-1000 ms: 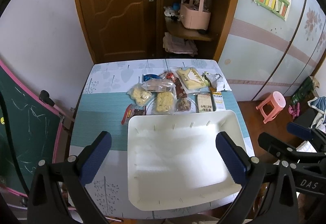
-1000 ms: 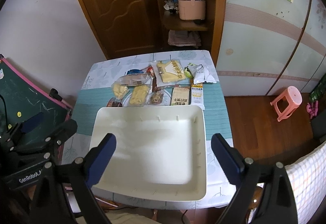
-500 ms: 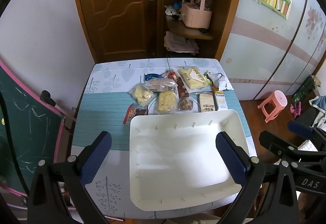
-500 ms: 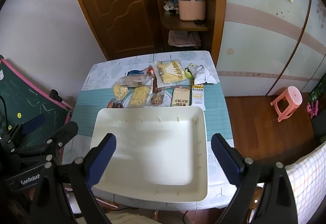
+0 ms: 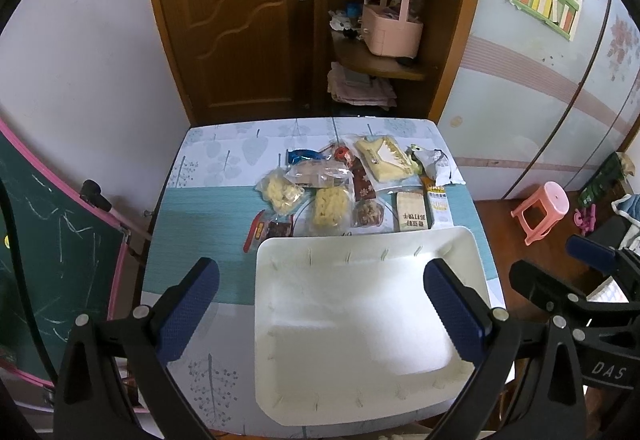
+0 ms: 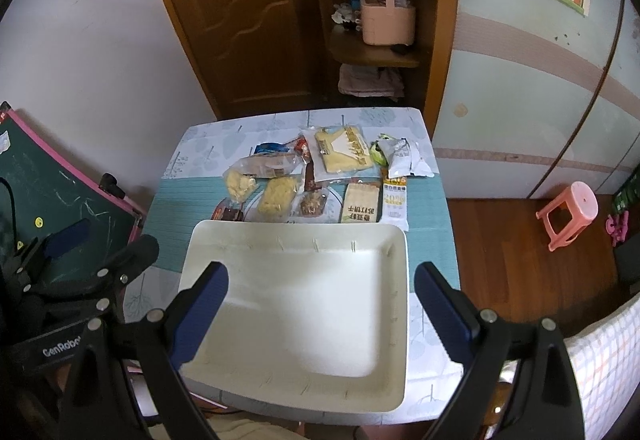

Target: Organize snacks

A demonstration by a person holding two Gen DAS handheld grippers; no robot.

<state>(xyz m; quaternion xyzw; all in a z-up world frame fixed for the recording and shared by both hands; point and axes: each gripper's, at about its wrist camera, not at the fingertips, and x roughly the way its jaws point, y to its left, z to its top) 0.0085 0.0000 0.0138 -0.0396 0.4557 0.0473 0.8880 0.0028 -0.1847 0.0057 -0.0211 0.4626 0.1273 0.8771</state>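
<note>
Both grippers, left gripper [image 5: 322, 306] and right gripper [image 6: 322, 310], hover spread wide and empty. An empty white tray [image 5: 476, 260] lies below the fingers; snack packets [image 5: 330, 209] lie beyond it. Step: pre-grasp. Next move: reach forward past the tray.

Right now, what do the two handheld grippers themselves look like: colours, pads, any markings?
Both are black plastic frames with silver screws and two fingers each tipped with textured dark blue pads. The left gripper carries white "GenRobot" lettering, visible from the right wrist view; the right gripper reads "DAS" from the left wrist view. No hands or sleeves are visible.
</note>
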